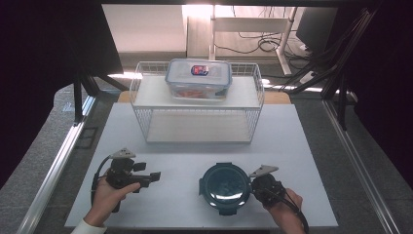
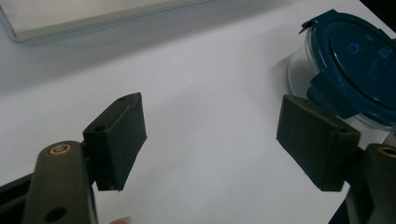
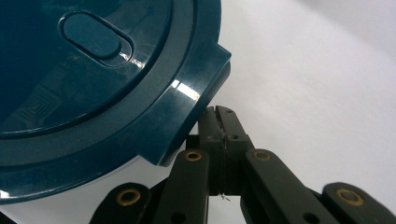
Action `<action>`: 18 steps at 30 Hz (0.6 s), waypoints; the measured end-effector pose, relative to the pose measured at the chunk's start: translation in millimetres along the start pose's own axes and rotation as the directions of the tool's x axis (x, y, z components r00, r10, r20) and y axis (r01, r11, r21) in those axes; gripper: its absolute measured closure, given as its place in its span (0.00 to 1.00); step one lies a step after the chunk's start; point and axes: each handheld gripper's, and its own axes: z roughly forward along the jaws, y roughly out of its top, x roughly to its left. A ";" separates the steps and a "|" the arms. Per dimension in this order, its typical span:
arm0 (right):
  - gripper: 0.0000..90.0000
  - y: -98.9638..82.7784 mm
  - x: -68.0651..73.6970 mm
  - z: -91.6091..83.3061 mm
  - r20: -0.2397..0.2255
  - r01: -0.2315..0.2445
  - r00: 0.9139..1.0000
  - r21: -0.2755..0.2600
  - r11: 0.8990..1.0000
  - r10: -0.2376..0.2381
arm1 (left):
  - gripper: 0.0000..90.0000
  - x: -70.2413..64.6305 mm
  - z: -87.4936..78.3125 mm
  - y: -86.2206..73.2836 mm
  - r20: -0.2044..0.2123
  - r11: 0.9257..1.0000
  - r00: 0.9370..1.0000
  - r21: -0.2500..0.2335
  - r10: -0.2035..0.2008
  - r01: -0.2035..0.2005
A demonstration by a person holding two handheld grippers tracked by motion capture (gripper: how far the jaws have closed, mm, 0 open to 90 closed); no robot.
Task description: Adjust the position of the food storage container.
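A round clear container with a dark teal clip-on lid (image 1: 225, 187) stands on the white table near its front edge. My right gripper (image 1: 252, 187) lies at the container's right side. In the right gripper view its jaws (image 3: 223, 126) are shut together, with nothing between them, right beside a side latch of the lid (image 3: 93, 70). My left gripper (image 1: 151, 176) rests to the left of the container and points toward it. Its jaws (image 2: 215, 126) stand open over bare table, with the container (image 2: 355, 60) farther off beyond the right pad (image 2: 313, 140).
A white wire rack (image 1: 195, 97) with a shelf stands at the back of the table (image 1: 185, 156). On the rack's top sits a clear rectangular box with a blue-rimmed lid (image 1: 198, 78). Metal rails run along both sides of the table.
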 end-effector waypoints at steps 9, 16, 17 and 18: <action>0.99 18.6 18.9 8.8 -0.030 0.044 0.999 0.004 0.999 -0.043 | 0.26 3.8 -0.5 0.0 0.014 1.000 1.000 -0.002 -0.022 0.022; 0.99 27.6 35.5 13.4 -0.047 0.081 0.996 0.004 0.997 -0.081 | 0.26 3.7 1.8 -0.1 0.019 1.000 1.000 0.003 -0.024 0.024; 0.99 29.3 38.2 14.2 -0.053 0.087 0.995 0.004 0.996 -0.087 | 0.26 3.6 1.7 -0.1 0.020 1.000 0.999 0.003 -0.026 0.026; 0.99 30.4 39.7 14.3 -0.054 0.092 0.994 0.005 0.996 -0.092 | 0.26 3.7 1.5 0.0 0.020 1.000 0.999 0.001 -0.026 0.026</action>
